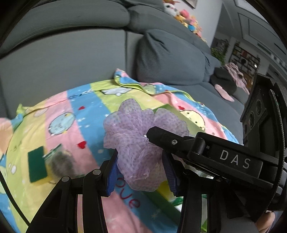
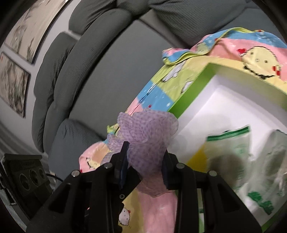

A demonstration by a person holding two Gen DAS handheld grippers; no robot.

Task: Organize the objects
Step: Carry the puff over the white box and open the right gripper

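A purple mesh bath pouf hangs above a colourful cartoon-print sheet. My left gripper is shut on its lower part, blue pads on both sides. My right gripper is also shut on the pouf; its black body crosses the left wrist view from the right. A green box with a white inside lies to the right of the pouf and holds packaged scrubbers. A green sponge and a packaged steel scrubber lie on the sheet at left.
A grey sofa with cushions stands behind the sheet. Plush toys sit on its back and pink cloth lies at its far end. Framed pictures hang on the wall.
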